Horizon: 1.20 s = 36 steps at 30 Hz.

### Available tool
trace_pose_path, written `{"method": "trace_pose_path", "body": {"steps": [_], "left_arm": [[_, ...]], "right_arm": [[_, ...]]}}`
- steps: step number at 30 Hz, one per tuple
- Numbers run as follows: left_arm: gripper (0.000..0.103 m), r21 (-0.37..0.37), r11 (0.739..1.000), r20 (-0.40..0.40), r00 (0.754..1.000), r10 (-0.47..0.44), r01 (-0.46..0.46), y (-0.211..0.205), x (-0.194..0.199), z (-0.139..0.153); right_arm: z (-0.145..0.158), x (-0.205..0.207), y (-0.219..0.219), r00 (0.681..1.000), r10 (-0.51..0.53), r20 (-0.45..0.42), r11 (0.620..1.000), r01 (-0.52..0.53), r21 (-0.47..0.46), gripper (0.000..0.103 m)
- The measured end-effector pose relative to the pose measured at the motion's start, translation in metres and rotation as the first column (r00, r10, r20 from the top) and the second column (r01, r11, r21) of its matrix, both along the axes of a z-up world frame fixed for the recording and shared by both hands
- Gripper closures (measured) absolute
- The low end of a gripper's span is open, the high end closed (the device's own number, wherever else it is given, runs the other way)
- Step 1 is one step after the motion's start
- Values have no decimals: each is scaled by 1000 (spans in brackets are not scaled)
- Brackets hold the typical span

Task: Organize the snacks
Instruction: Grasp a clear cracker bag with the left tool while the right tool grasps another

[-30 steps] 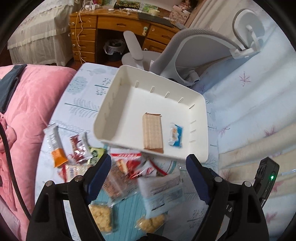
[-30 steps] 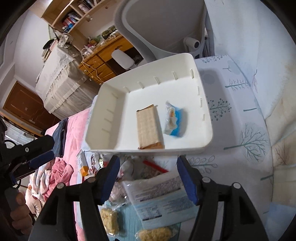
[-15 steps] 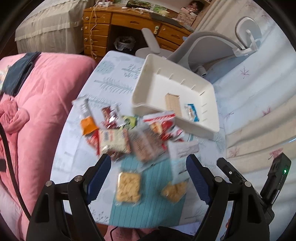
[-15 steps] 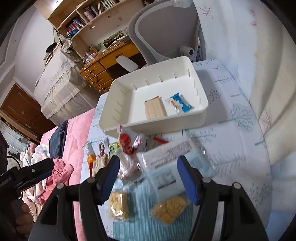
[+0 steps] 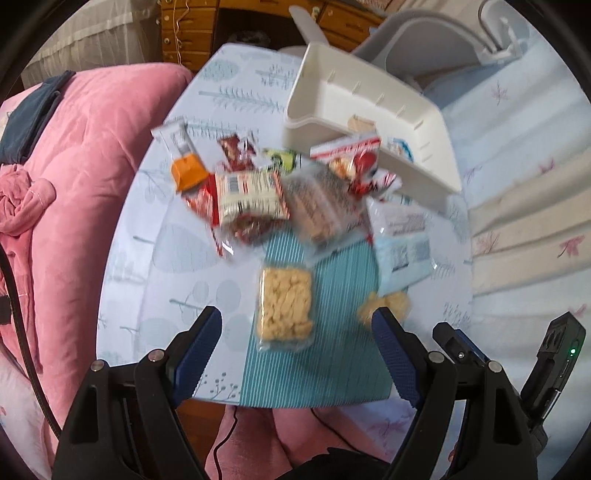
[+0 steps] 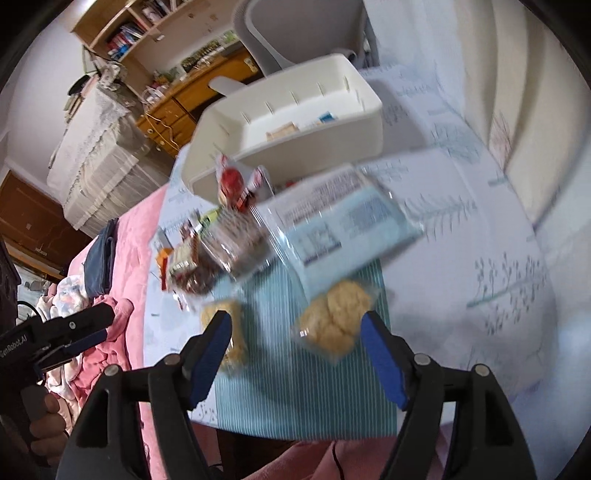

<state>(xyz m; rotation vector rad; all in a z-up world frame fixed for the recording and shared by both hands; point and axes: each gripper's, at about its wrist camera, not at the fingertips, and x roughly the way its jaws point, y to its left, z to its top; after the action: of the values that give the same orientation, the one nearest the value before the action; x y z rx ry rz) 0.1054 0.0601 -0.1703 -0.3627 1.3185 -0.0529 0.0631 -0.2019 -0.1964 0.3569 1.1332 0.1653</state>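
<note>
A pile of wrapped snacks lies on a small table in front of a white tray. Inside the tray are a brown wafer and a blue-wrapped sweet. On a teal striped mat rest two yellow puffed-cracker packets and a pale blue packet. My left gripper hangs open above the nearer cracker packet, touching nothing. My right gripper hovers over the other cracker packet; its jaws are opening and hold nothing.
A red-and-white packet, a clear wafer packet and an orange-ended bar lie further left. A pink quilt borders the table's left, a pale bedcover its right. A grey office chair and wooden desk stand behind the tray.
Both grippers have drawn back from the tray toward the table's near edge, so the snack pile and mat now fill both views. The right jaws have spread slightly wider.
</note>
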Motion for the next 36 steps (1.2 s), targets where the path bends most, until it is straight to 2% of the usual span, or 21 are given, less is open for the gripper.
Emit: {"method": "trace_pose_path", "body": {"steps": [8, 12, 15, 21, 26, 35, 36], "left_arm": [[21, 51, 998, -113, 993, -40, 46, -12, 10, -40], [21, 91, 993, -195, 979, -57, 76, -21, 15, -65], [21, 100, 990, -264, 962, -67, 96, -27, 20, -84], [21, 112, 987, -349, 934, -73, 118, -39, 36, -110], [21, 129, 986, -416, 908, -41, 104, -40, 48, -129], [21, 116, 991, -471, 882, -4, 66, -36, 68, -145], [26, 110, 992, -472, 882, -3, 62, -35, 69, -146]], "right_arm": [[-38, -4, -2, 986, -63, -157, 995, 73, 64, 26], [-56, 3, 1, 969, -84, -233, 994, 99, 52, 26], [-71, 13, 2, 945, -117, -305, 990, 135, 38, 26], [-91, 34, 9, 910, -110, -399, 991, 132, 28, 26], [-103, 50, 13, 881, -90, -464, 994, 111, 17, 26], [-122, 72, 19, 810, -96, -578, 995, 68, -70, 26], [-123, 73, 20, 803, -102, -587, 994, 66, -83, 27]]}}
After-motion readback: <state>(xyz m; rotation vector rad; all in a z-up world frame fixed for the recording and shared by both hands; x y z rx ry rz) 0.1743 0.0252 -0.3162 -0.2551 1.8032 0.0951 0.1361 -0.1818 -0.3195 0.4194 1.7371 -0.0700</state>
